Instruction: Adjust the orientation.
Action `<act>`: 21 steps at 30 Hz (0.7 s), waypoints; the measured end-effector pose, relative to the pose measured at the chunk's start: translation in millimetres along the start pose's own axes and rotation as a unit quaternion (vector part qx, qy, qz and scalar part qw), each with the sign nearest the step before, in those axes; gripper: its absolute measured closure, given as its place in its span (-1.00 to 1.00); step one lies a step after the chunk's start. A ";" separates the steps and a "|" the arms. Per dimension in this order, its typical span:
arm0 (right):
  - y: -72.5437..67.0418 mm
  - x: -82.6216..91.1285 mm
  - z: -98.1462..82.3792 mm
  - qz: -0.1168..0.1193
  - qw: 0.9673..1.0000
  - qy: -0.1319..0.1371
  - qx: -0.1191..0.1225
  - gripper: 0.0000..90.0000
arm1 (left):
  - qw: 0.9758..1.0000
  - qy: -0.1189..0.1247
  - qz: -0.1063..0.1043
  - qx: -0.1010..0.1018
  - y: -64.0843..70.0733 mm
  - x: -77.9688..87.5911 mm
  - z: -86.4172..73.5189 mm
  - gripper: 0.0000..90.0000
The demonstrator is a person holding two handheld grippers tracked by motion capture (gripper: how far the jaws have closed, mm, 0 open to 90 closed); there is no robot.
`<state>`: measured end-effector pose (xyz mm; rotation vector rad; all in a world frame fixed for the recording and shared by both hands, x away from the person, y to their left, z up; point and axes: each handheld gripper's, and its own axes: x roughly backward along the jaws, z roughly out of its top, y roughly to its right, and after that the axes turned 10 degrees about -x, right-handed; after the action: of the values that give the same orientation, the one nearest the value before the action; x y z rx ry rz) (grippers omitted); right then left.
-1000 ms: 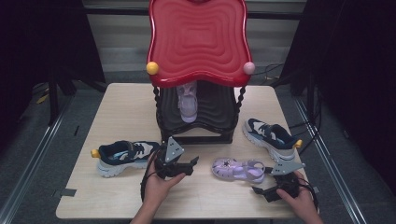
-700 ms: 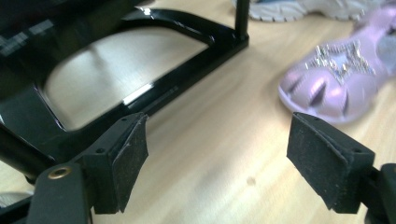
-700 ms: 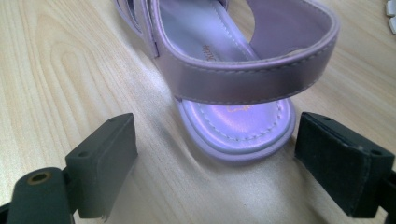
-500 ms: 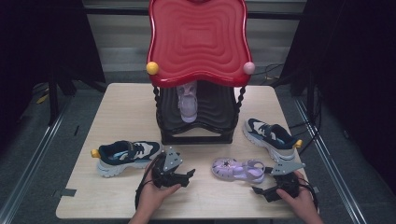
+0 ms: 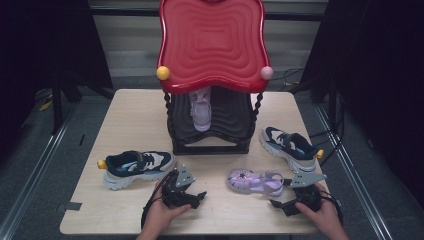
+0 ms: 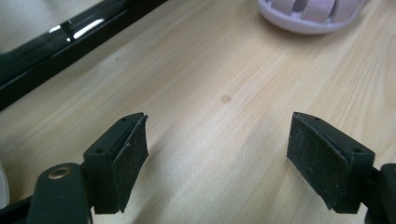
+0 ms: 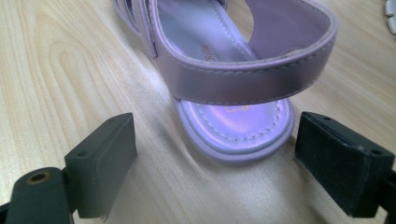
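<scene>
- A dark room with black drapes at both sides surrounds a pale wooden tabletop (image 5: 130, 115); grey floor and metal rails run along its edges.
- At the far middle of the tabletop stands a black stepped shoe rack (image 5: 220, 127) with twisted posts, topped by a wavy red tray-like roof (image 5: 212, 42) that carries a yellow ball (image 5: 163, 73) at one front corner and a pink ball (image 5: 266, 72) at the other.
- A pale lilac high-top shoe (image 5: 201, 110) sits on the rack's steps, toe pointing toward the person.
- A navy and white sneaker (image 5: 137, 167) lies on the left part of the tabletop, and its mate, a second sneaker (image 5: 290, 147), lies on the right, just beside the rack.
- A lilac sandal (image 5: 255, 181) lies on its sole near the front edge, between the two hands.
- The left gripper (image 6: 217, 163) is low over bare wood, jaws spread wide with nothing between them; the sandal's toe end shows well ahead of it.
- The right gripper (image 7: 215, 163) is also spread wide, gripping nothing; the sandal's heel (image 7: 238, 135) and back strap lie just ahead of its jaws, the pads clear of it on both sides.
- In the high view, the left gripper (image 5: 192, 196) sits in front of the navy sneaker, and the right gripper (image 5: 285, 205) sits just behind the sandal's heel.
</scene>
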<state>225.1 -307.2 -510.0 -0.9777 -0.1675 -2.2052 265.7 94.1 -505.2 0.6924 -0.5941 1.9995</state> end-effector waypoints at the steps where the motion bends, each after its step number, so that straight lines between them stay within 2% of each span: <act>1: 0.0 0.0 0.0 0.000 1.000 0.000 0.000 -0.73 | 1.000 -0.001 -0.002 -0.001 -0.3 -0.2 -0.9 -0.56; 5: -0.2 0.0 0.0 0.000 1.000 0.000 0.000 -0.73 | 1.000 -0.004 -0.005 0.001 -1.0 0.2 -2.6 -0.56; 11: -0.2 -0.2 0.4 -0.001 1.000 -0.002 0.000 -0.74 | 1.000 -0.005 -0.021 0.003 -3.6 0.4 -4.1 -0.59; 21: -1.2 -3.1 6.2 0.004 1.000 -0.003 -0.007 -0.71 | 1.000 -0.009 -0.025 0.000 -2.9 0.3 -3.8 -0.65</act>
<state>229.5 -302.2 -507.6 -0.9896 -0.1510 -2.1987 267.2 98.1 -507.3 0.7204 -0.5813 1.9482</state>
